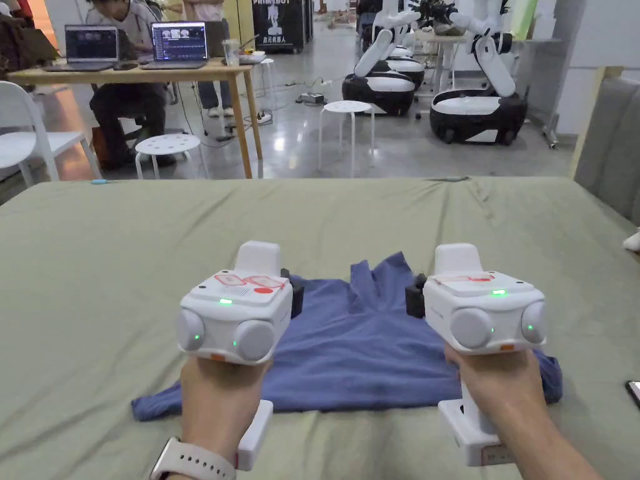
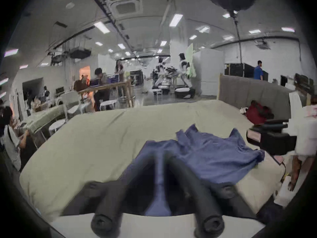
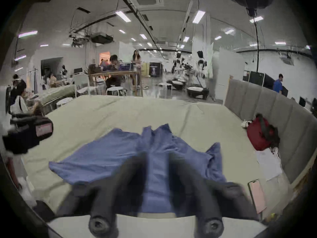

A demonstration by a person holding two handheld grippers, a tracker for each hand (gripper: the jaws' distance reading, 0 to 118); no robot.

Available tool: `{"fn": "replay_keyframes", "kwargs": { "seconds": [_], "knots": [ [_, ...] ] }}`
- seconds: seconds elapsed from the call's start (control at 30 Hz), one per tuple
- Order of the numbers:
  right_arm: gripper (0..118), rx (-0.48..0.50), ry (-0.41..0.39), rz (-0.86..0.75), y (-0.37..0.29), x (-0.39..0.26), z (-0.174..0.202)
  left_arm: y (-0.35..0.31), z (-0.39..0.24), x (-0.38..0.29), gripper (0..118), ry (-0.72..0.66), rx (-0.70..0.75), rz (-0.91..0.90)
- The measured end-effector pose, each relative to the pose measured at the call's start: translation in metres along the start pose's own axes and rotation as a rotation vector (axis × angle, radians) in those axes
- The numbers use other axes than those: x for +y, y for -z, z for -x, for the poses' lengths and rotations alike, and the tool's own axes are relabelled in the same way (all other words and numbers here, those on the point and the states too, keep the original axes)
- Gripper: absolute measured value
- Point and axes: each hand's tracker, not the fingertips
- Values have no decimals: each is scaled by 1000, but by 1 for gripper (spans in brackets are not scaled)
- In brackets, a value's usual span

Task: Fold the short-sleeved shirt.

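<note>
A blue short-sleeved shirt (image 1: 362, 350) lies rumpled on the green bed sheet (image 1: 125, 262), its far edge bunched into folds. Two hands hold both grippers just above its near half. My left gripper (image 1: 262, 275) hangs over the shirt's left side. In the left gripper view its jaws (image 2: 160, 157) stand a little apart, with blue cloth (image 2: 214, 155) showing through the gap. My right gripper (image 1: 459, 275) hangs over the right side. In its own view it is open (image 3: 157, 155) over the shirt (image 3: 106, 155). Neither pair of jaws presses on the cloth.
A phone (image 3: 256, 195) lies on the sheet near the right edge, beside white paper (image 3: 267, 164). A red bag (image 3: 260, 135) leans on the grey headboard (image 3: 274, 107) to the right. Beyond the bed are stools, a wooden table with laptops, seated people and parked robots.
</note>
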Motion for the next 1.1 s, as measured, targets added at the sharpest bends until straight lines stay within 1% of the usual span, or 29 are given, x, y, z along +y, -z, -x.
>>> {"fn": "replay_keyframes", "kwargs": {
  "seconds": [0.03,0.1,0.17,0.27,0.37,0.43,0.5,0.53,0.57,0.6,0.63,0.67,0.7,0.73,0.77,0.8,0.93,0.97,1.07,1.1],
  "knots": [
    [1,10,5,-11,-2,-2,4,1,-4,-4,0,16,9,14],
    [0,-3,-16,-42,-7,-5,8,1,-2,-6,0,-2,8,31],
    [0,12,-31,-42,-9,-5,9,-2,10,-10,0,-19,4,59],
    [0,17,-40,-36,-8,-7,9,9,41,-13,0,-5,32,195],
    [0,35,-40,-18,-5,-13,10,24,99,-23,0,-85,21,389],
    [0,52,-42,7,-2,-18,10,27,142,-35,0,-166,24,520],
    [0,60,-42,23,3,-24,13,31,177,-48,0,-269,33,599],
    [0,56,-47,30,6,-26,15,31,188,-54,0,-286,23,629],
    [0,58,-48,38,9,-27,16,31,194,-60,7,-284,16,656],
    [0,65,-45,48,12,-29,17,33,198,-65,30,-261,9,686],
    [0,69,-43,55,15,-31,19,35,199,-72,66,-227,12,704],
    [0,76,-44,63,17,-33,21,38,198,-77,103,-222,26,701],
    [0,83,-52,74,19,-34,23,41,197,-83,112,-222,35,707],
    [0,84,-63,79,20,-36,26,42,197,-88,107,-236,33,699],
    [0,84,-70,82,20,-37,28,45,198,-91,95,-259,40,696],
    [0,86,-71,86,22,-37,28,49,198,-96,88,-294,38,707],
    [0,83,-66,102,28,-41,25,68,195,-117,66,-362,40,782],
    [0,79,-67,107,29,-41,24,72,195,-121,65,-374,34,791],
    [0,67,-66,121,32,-45,18,80,198,-134,65,-429,44,792],
    [0,64,-63,127,34,-47,16,84,205,-136,65,-475,47,785]
  ]
}}
